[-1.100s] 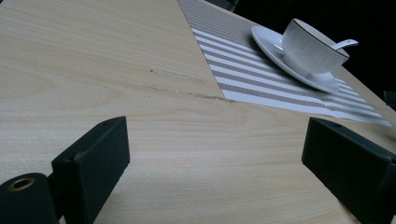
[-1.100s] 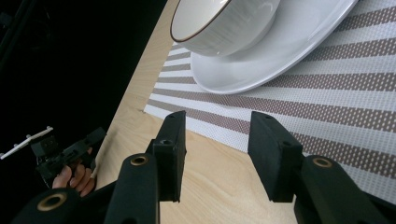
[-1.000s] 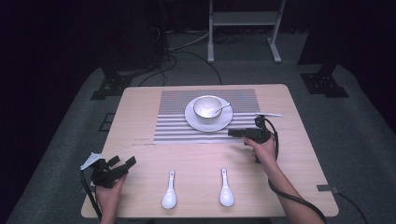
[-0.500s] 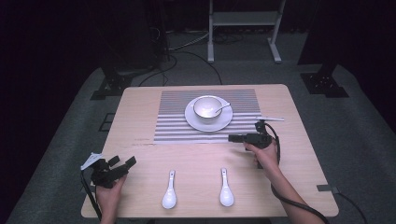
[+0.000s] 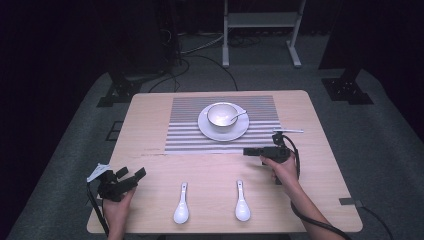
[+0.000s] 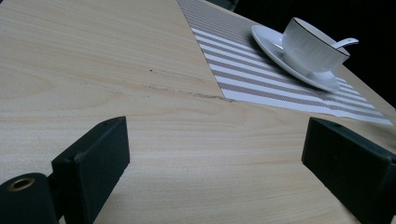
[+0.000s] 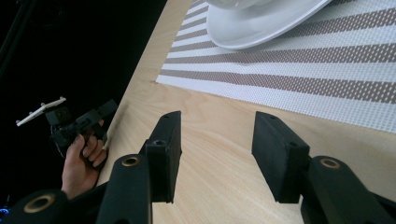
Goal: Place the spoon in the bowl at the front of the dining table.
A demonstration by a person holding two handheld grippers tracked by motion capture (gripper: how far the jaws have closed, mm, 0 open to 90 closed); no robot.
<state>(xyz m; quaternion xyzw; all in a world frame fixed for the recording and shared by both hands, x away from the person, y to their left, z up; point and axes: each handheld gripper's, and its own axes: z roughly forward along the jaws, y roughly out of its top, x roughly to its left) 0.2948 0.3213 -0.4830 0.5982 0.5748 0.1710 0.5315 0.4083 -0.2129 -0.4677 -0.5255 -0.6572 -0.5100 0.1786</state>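
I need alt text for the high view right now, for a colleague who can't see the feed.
Wooden table from above: a bowl with a spoon in it sits on a saucer on a striped placemat. Two white spoons lie near the front edge. The left gripper and right gripper are empty, fingers apart.

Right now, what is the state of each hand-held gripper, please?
Left hand-held gripper: open, holding nothing.
Right hand-held gripper: open, jaws have just been opening, nothing between them.
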